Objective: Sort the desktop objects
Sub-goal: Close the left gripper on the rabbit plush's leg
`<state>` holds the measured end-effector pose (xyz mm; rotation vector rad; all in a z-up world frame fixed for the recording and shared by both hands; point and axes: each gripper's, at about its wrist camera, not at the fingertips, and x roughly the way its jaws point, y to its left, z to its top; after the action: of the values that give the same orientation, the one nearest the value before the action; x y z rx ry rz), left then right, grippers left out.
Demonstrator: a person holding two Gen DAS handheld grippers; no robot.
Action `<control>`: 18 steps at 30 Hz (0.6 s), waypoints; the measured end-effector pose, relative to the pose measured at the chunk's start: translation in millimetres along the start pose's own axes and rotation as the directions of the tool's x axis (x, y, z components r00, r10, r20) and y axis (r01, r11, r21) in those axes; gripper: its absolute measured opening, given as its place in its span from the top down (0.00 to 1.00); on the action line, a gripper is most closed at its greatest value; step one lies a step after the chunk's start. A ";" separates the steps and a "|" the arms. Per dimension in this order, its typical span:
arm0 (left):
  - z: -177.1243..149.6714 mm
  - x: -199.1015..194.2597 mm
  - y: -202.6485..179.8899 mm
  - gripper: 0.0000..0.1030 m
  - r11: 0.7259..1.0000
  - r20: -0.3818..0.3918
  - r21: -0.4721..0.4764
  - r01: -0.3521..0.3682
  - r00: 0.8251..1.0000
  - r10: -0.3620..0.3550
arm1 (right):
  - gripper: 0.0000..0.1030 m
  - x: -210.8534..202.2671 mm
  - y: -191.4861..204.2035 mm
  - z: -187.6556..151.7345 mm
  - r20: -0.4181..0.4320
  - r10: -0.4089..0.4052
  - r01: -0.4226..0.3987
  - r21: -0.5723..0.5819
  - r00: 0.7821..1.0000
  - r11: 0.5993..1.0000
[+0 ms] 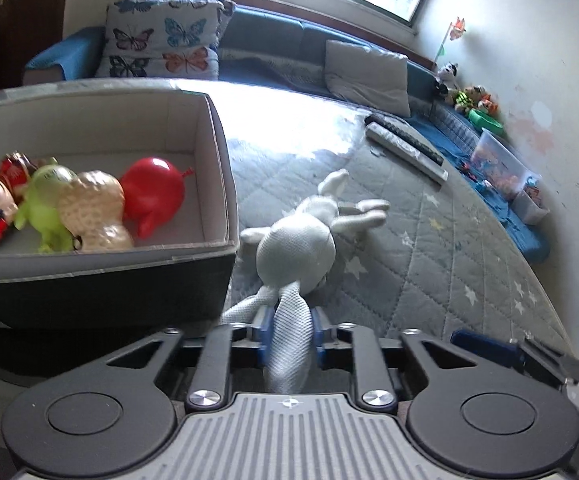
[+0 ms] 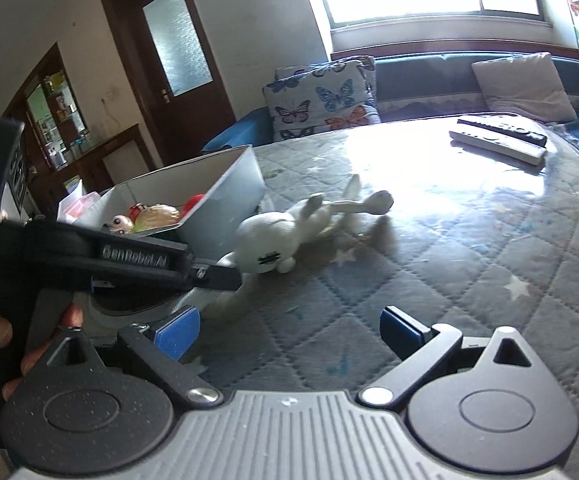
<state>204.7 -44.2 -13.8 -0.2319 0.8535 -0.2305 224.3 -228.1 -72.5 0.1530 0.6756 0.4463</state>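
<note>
The white plush rabbit (image 1: 295,246) lies on the quilted table cover (image 1: 429,248), just beside the storage box (image 1: 217,184) that sits at its 9 o'clock. Your left gripper (image 1: 288,330) has its blue pads (image 1: 263,326) pinched tight around 1 of the rabbit's ears. Your right gripper (image 2: 289,330) hangs wide apart with nothing between its fingers. Inside the box you have 4 toys, possibly more, including a red balloon (image 1: 153,196). 2 remotes (image 1: 405,144) rest at 1 o'clock from the rabbit.
</note>
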 end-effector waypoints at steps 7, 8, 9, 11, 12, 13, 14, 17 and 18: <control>-11.7 -5.8 3.9 0.93 0.997 -0.037 0.016 0.077 0.996 -0.076 | 0.05 -0.2 -9.4 1.1 0.003 -0.021 0.021 0.019 1.000 1.000; -15.1 -8.9 5.3 0.93 0.995 -0.049 0.015 0.099 0.994 -0.099 | 0.05 -0.1 -9.8 1.6 0.003 -0.022 0.022 0.021 1.000 1.000; -17.0 -11.8 5.8 0.93 0.994 -0.059 0.015 0.111 0.992 -0.110 | 0.05 -0.5 -9.8 1.8 0.002 -0.020 0.020 0.023 1.000 1.000; -24.7 -19.8 7.1 0.93 0.990 -0.083 0.019 0.140 0.987 -0.138 | 0.05 -0.2 -8.3 2.8 -0.002 -0.014 0.014 0.026 1.000 1.000; -28.2 -24.0 7.4 0.93 0.988 -0.092 0.020 0.154 0.984 -0.152 | 0.05 0.8 -6.8 3.5 -0.004 -0.009 0.009 0.024 1.000 1.000; -31.8 -28.4 8.3 0.92 0.986 -0.100 0.021 0.168 0.981 -0.166 | 0.05 1.6 -5.2 4.1 -0.005 -0.002 0.003 0.022 1.000 1.000; -35.4 -33.2 9.4 0.92 0.984 -0.104 0.022 0.178 0.979 -0.174 | 0.05 3.0 -3.3 5.0 -0.008 0.008 -0.008 0.023 1.000 1.000; -41.6 -46.5 12.9 0.89 0.985 -0.098 0.020 0.169 0.981 -0.167 | 0.05 9.6 6.4 6.6 -0.022 0.041 -0.040 0.020 0.999 0.999; -42.4 -49.2 14.1 0.85 0.986 -0.094 0.018 0.164 0.982 -0.161 | 0.05 12.1 10.1 7.0 -0.028 0.052 -0.051 0.019 0.998 0.999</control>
<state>142.5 -21.1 -9.7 -0.2693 0.9237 -0.4071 233.5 -213.7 -71.2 0.1817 0.7049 0.4929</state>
